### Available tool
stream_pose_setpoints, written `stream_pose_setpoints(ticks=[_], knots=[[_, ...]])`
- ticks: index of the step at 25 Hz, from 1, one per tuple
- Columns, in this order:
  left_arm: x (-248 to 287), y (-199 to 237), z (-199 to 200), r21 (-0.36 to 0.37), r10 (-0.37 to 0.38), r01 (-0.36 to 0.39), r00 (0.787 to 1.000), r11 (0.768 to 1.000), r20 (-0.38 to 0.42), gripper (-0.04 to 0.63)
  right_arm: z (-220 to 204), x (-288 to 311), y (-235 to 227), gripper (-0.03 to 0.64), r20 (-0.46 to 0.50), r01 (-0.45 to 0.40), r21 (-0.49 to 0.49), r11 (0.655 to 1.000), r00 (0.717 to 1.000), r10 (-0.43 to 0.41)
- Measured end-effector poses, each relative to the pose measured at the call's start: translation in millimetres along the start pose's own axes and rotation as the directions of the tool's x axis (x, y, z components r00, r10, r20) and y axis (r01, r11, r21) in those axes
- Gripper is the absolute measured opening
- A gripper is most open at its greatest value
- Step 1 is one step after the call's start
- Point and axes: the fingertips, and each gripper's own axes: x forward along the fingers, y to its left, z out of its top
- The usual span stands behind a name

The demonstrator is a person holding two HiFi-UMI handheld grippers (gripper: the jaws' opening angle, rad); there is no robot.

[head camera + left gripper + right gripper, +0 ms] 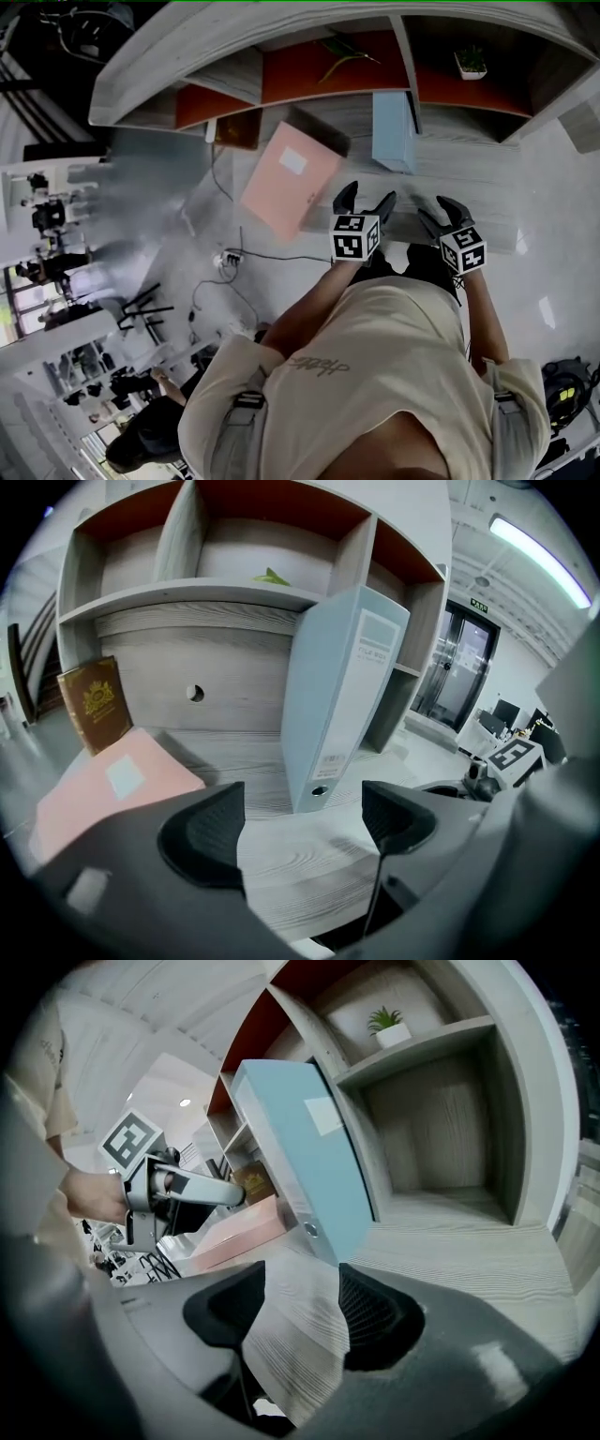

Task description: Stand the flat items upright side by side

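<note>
Blue binder [342,696] stood upright on the desk [281,860], spine twd the grippers. It was pale blue w/ a white label high on the spine, a smaller label low down and a finger hole near the bottom. The shelf divider [412,658] was just beside it on its R.

Pink file [286,178] lay flat on the desk, L of the binder and apart from it, w/ a white label on its top face. Its near corner looked to hang past the desk's front edge; couldn't be sure. Brown book [94,705] w/ a gold emblem stood vs the back panel, just behind the pink file.

L gripper [300,822] had its jaws wide apart w/ only bare desk btwn them, aimed at the foot of the binder and short of it. R gripper [295,1312] was also open and empty, over the desk just R of the L one, binder ahead and not touching.

Room: a bare strip of desk ran btwn pink file and binder, up to the back panel w/ its cable hole [194,694]. Desk in front of the binder was bare to the front edge. R of the divider, the low bay was open. Higher up, a potted plant [389,1027] sat on a shelf, well apart from everything.
</note>
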Motion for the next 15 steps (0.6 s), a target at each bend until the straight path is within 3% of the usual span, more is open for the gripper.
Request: stream_pose_setpoints(ticks=[8,13,15], knots=[[-59,67,-21,-0.068,-0.005,0.01,0.997,0.998,0.079,0.399,19,38,68,0.238,-0.004,0.005,-0.067,0.998,1.0,-0.005],[-102,113,-20,0.037,-0.001,-0.005,0.99,0.999,0.144,0.397,33,71,129,0.241,-0.008,-0.024,-0.101,0.995,1.0,0.023],[-116,128,-25,0.029,-0.015,0.01,0.987,1.0,0.158,0.393,30,82,152,0.241,-0.022,-0.036,-0.101,0.994,0.999,0.034]])
